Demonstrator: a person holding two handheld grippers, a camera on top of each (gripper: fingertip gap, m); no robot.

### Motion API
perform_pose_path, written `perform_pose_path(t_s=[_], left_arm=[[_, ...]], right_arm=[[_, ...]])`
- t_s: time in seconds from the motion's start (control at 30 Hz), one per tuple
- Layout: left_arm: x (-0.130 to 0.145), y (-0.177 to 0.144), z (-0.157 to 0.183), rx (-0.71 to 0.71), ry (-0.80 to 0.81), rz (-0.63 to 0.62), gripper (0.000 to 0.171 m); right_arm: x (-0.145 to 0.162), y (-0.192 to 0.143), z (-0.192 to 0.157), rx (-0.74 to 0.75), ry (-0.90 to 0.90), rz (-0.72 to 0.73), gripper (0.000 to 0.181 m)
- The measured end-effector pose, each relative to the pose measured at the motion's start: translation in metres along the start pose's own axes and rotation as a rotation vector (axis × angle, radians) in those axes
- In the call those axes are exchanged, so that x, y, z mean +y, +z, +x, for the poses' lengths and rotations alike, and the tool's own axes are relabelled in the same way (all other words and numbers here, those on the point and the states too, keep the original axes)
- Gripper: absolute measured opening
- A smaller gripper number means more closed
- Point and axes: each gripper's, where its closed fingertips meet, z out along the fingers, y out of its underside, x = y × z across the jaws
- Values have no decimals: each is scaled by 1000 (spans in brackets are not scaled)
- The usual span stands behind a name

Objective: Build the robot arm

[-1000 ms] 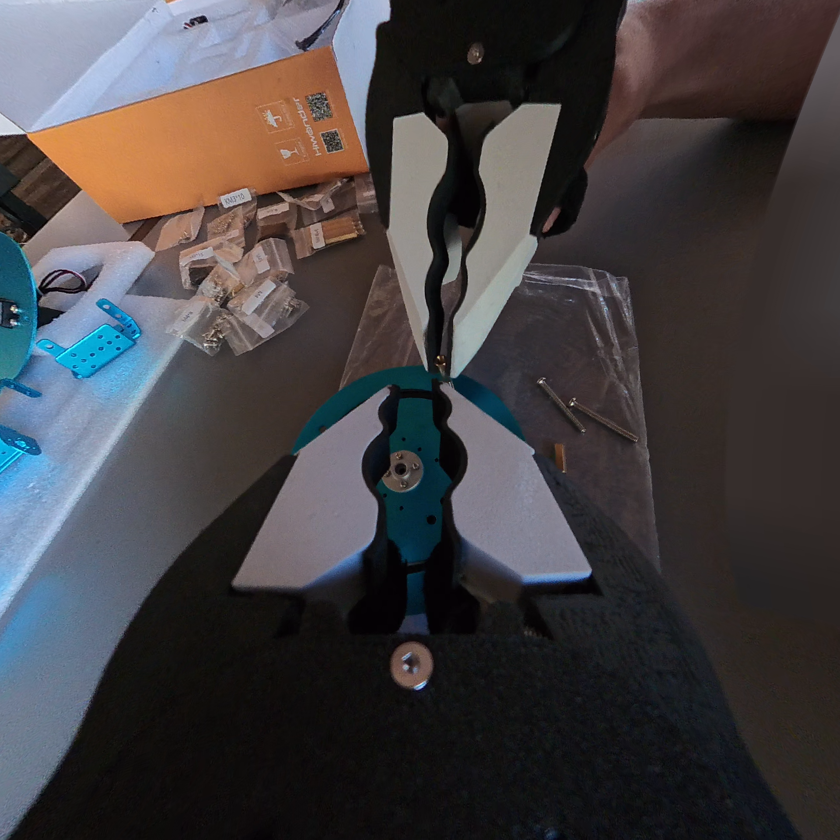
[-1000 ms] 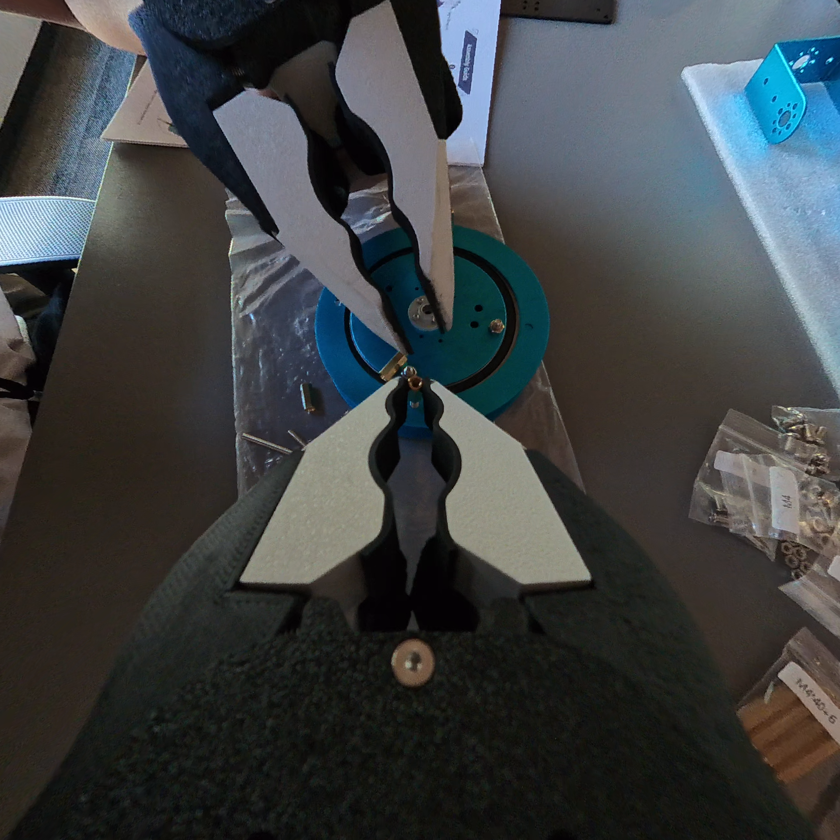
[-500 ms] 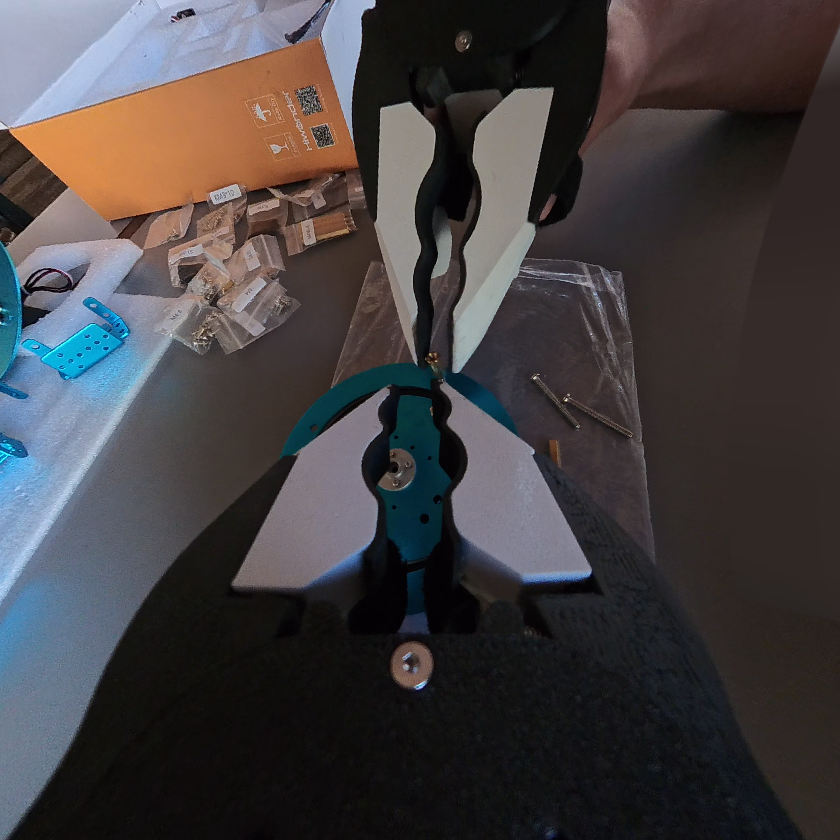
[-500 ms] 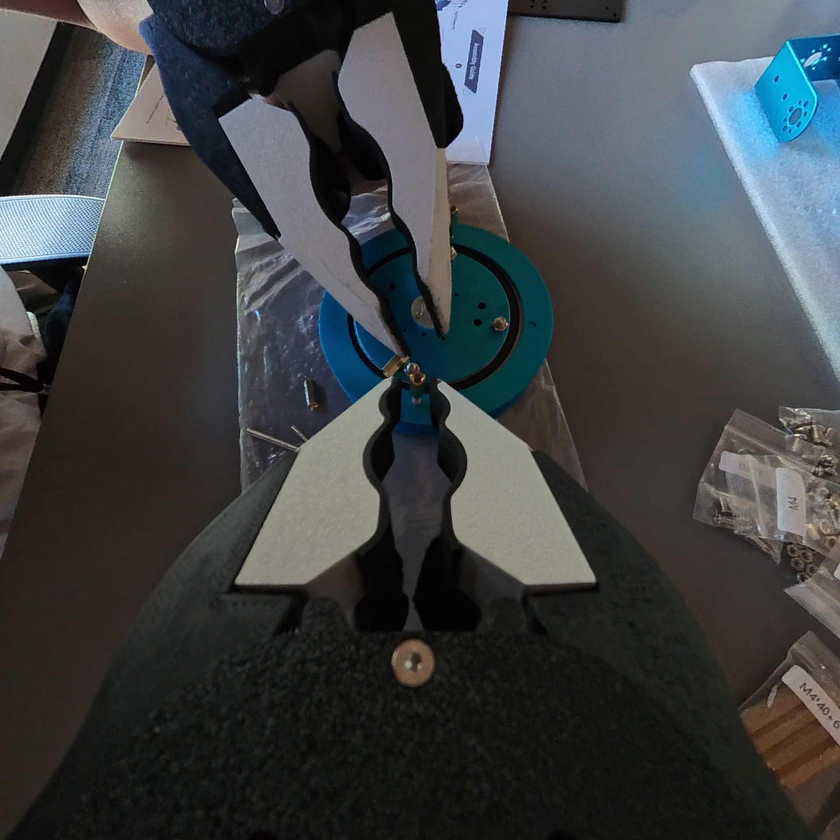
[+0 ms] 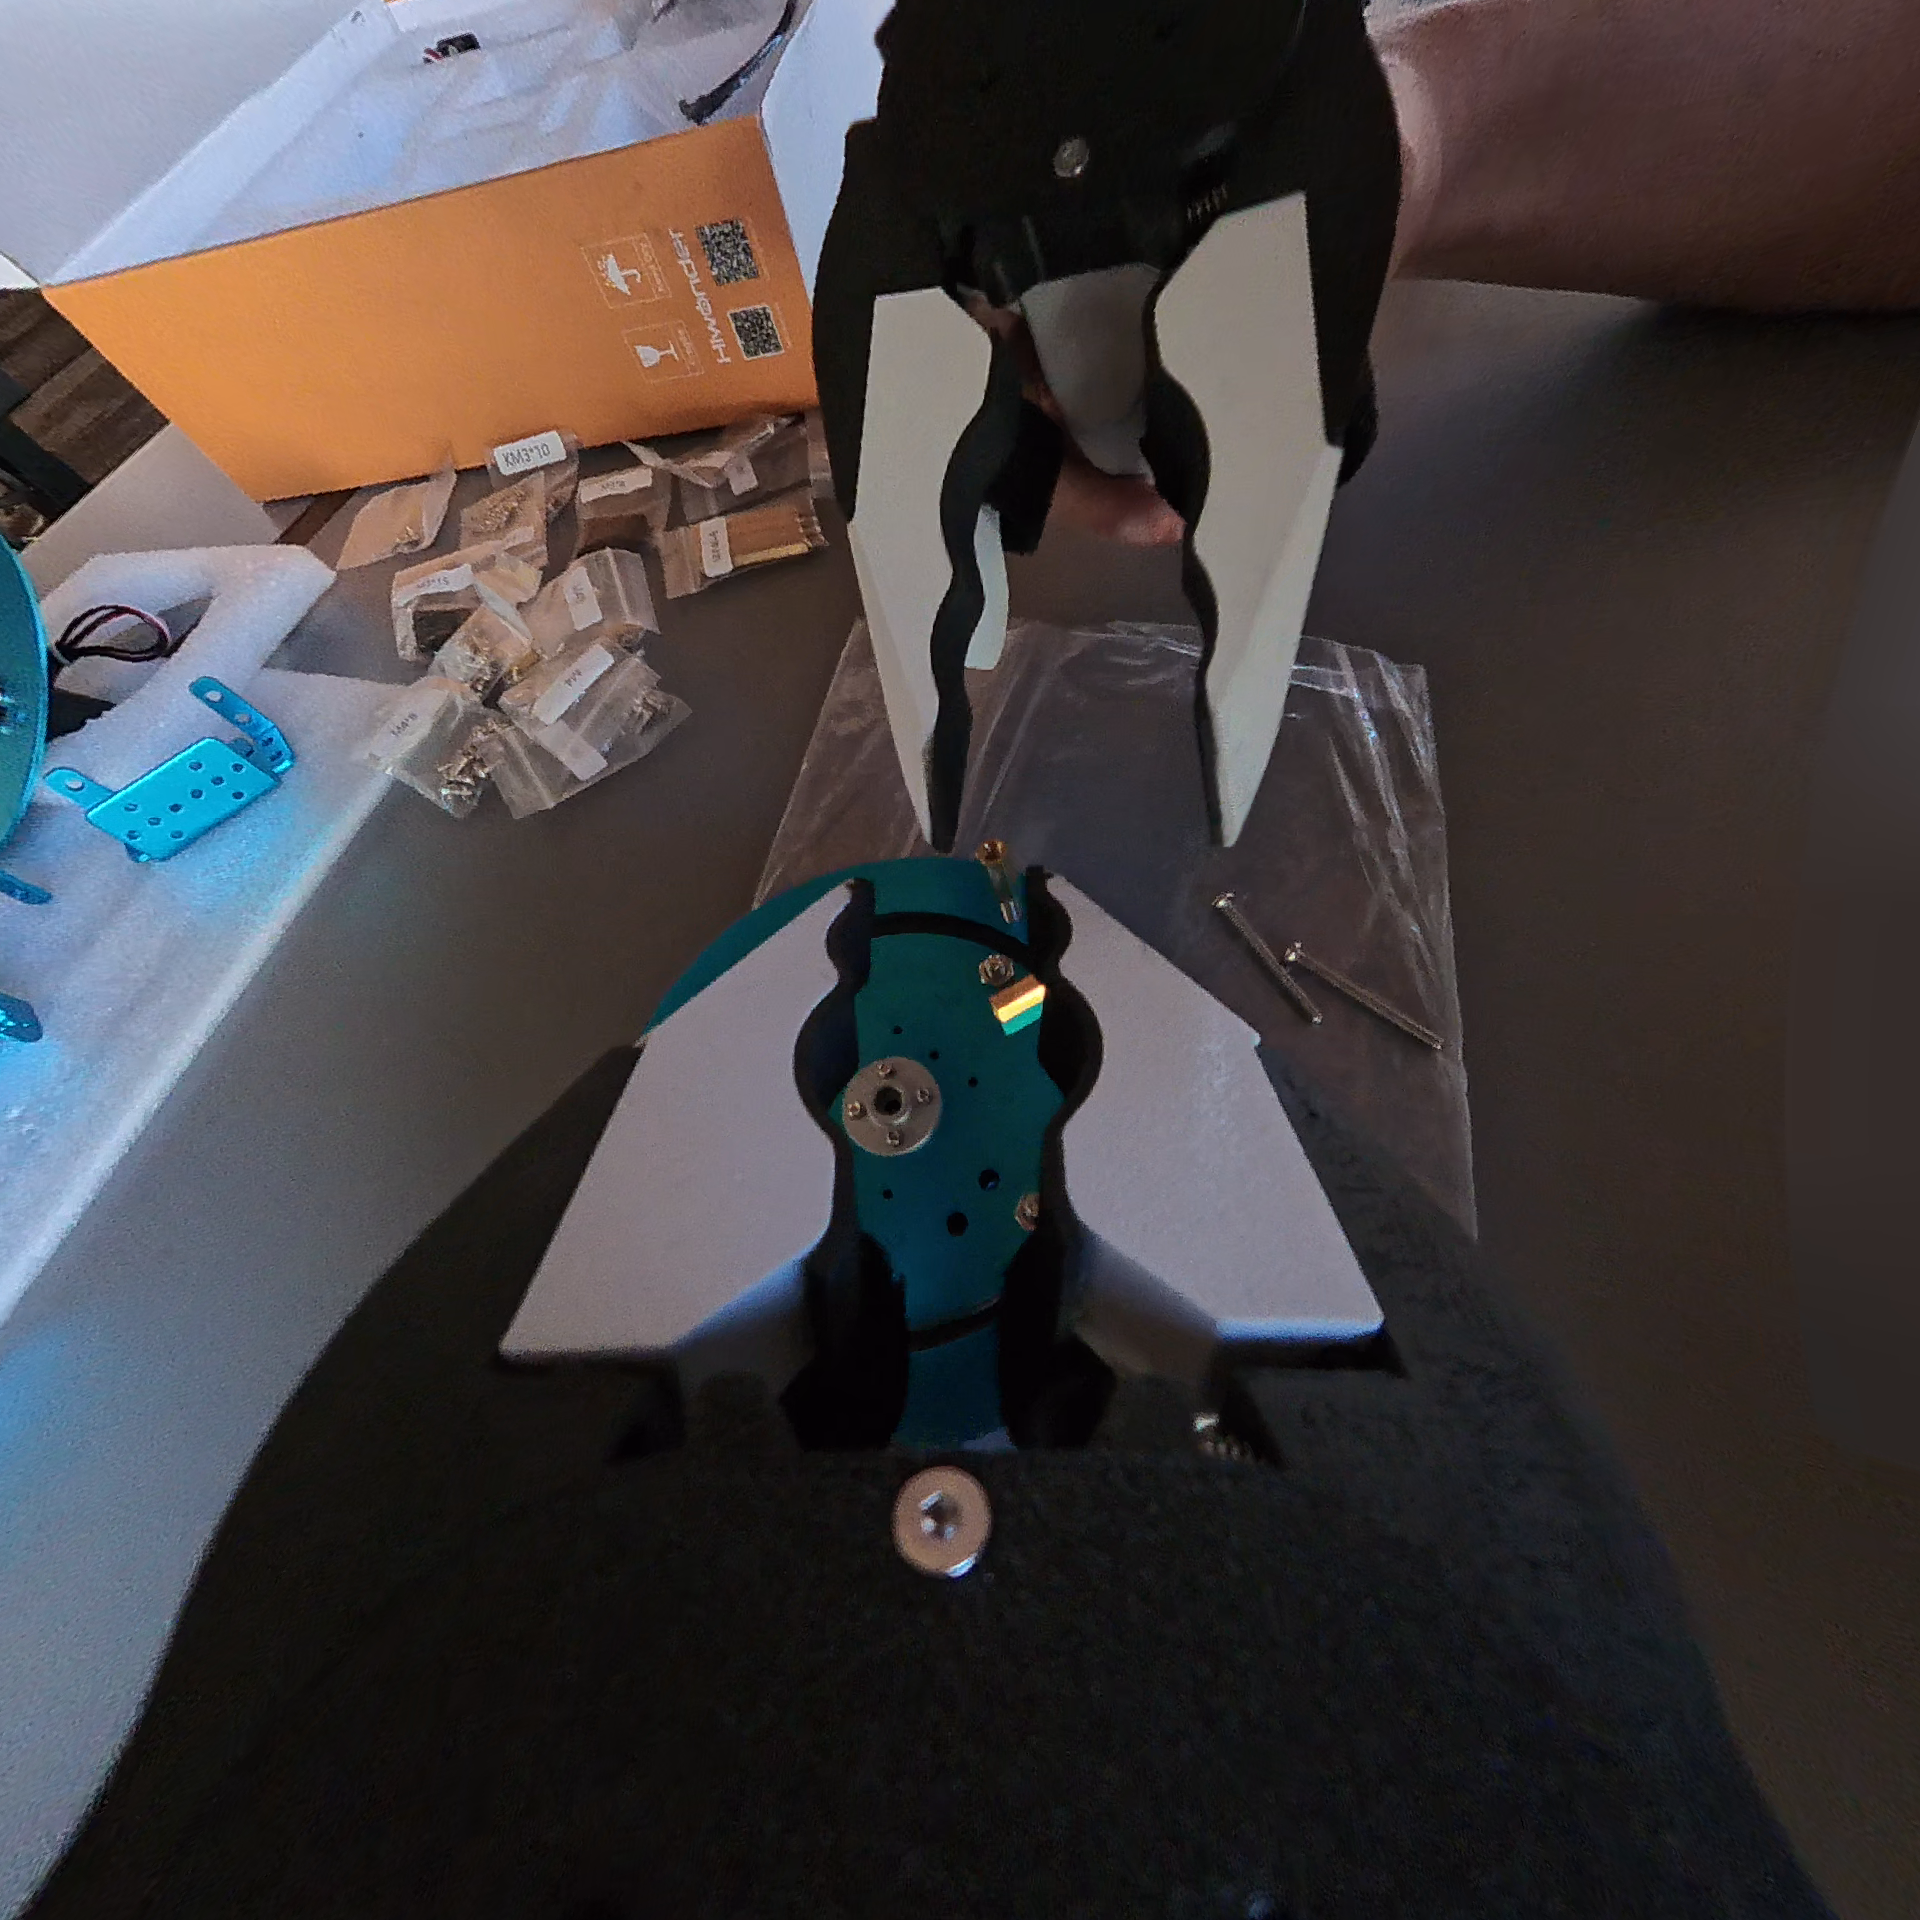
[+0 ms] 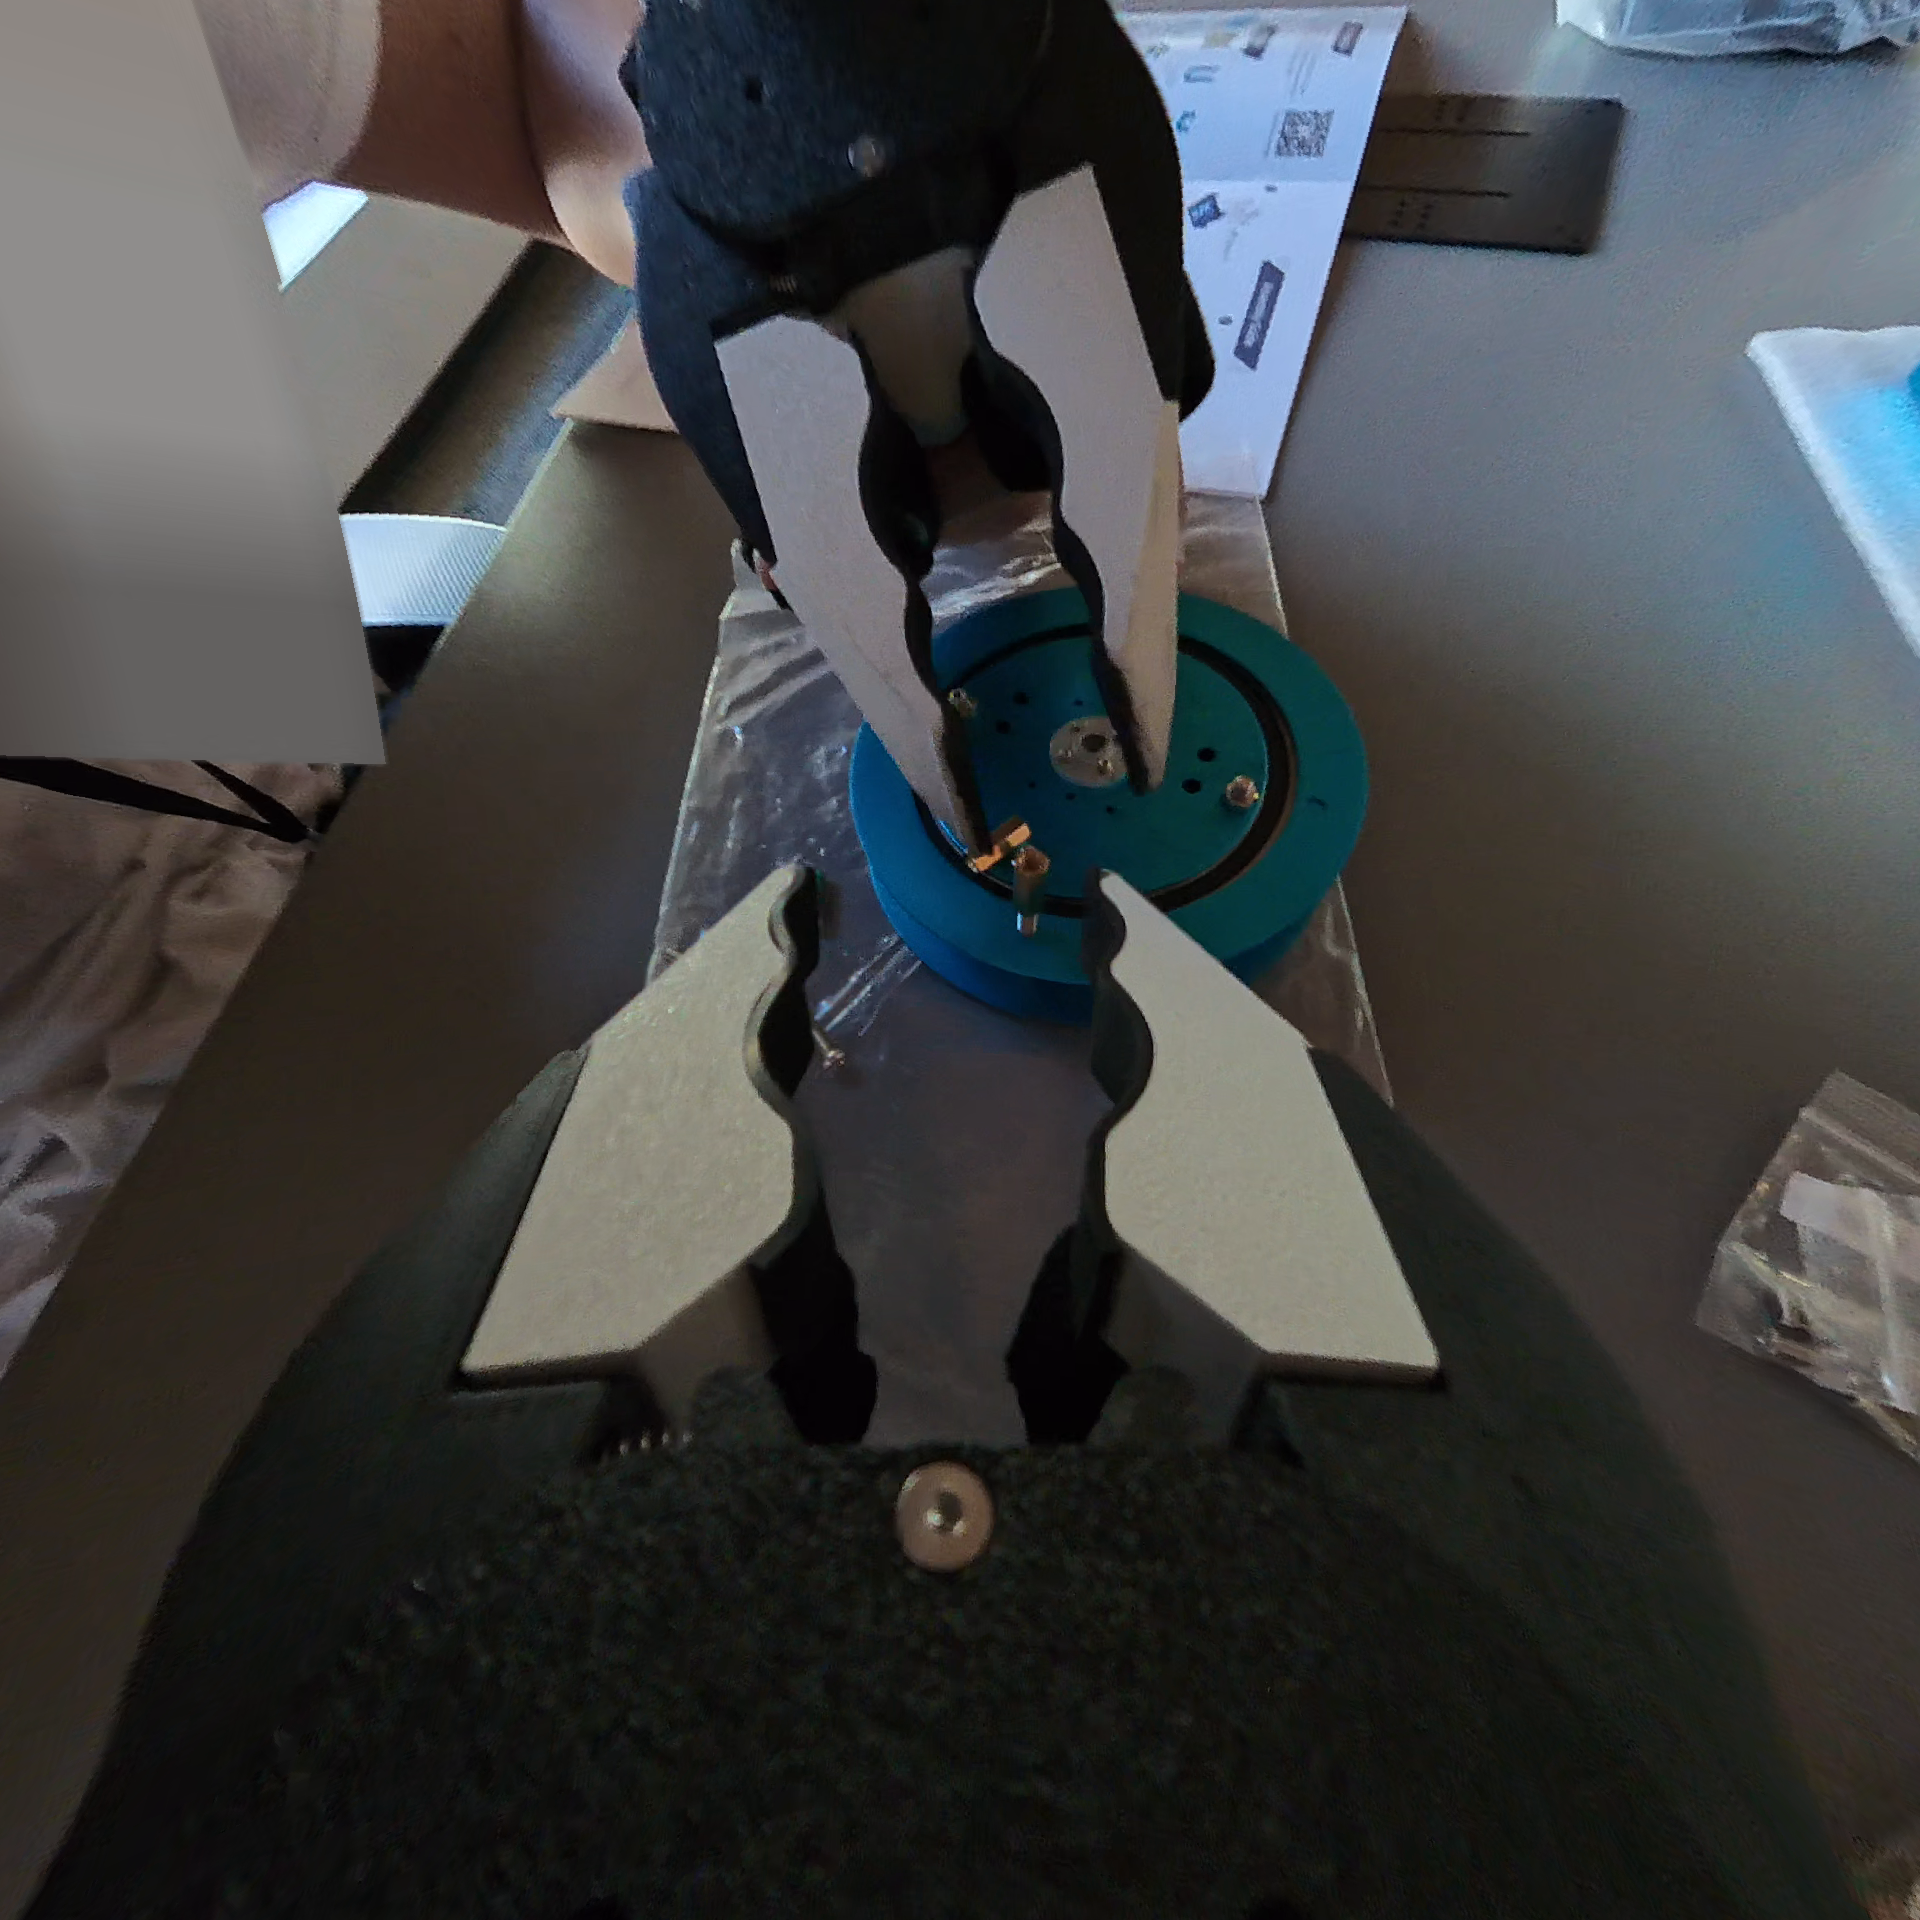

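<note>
Teal round metal disc (image 6: pixel 1226 894) lies on a clear plastic bag (image 6: pixel 769 748). Left gripper (image 5: pixel 940 883) hangs over it, jaws partly spread, empty; right gripper (image 6: pixel 951 883), wide open, empty, faces a small brass standoff (image 6: pixel 1029 883) at its rim.

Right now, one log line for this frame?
left gripper: open, over blue disc | right gripper: open, near upright brass standoff | loose standoff: lying on disc

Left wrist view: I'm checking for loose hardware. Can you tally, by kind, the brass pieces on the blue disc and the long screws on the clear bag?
Brass standoff standing on the blue disc: 1
Brass standoff lying flat on the disc: 1
Brass hex pieces seated in the disc: 2
Long silver screws on the clear bag: 2
Total: 6
</note>
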Motion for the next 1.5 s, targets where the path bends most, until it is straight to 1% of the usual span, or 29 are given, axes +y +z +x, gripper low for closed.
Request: perform_pose_path(t_s=[0.17, 0.3, 0.47, 0.63, 0.9, 1.0, 1.1, 1.33, 1.5], left_arm=[[-3, 3, -1, -12, 2, 2, 30], [0, 7, -3, -21, 10, -15, 31], [0, 4, -6, -44, 35, -20, 31], [3, 4, -6, -50, 58, -32, 31], [4, 4, -5, -51, 67, -36, 30], [6, 5, -5, -53, 71, -45, 31], [6, 3, -6, -52, 70, -45, 31], [0, 0, 0, -28, 74, -25, 31], [-2, 5, 5, -16, 63, -18, 31]], right_arm=[[-1, 3, -5, -41, 23, 23, 51], [1, 7, -6, -50, 34, 11, 52], [2, 6, -6, -56, 54, 8, 53], [4, 1, -5, -66, 76, -3, 48], [5, 0, -6, -72, 75, -15, 47], [5, -2, -8, -83, 81, -16, 44], [6, -4, -5, -70, 81, -21, 42], [3, -1, -3, -53, 62, 6, 48], [2, 4, -8, -69, 55, 3, 49]])
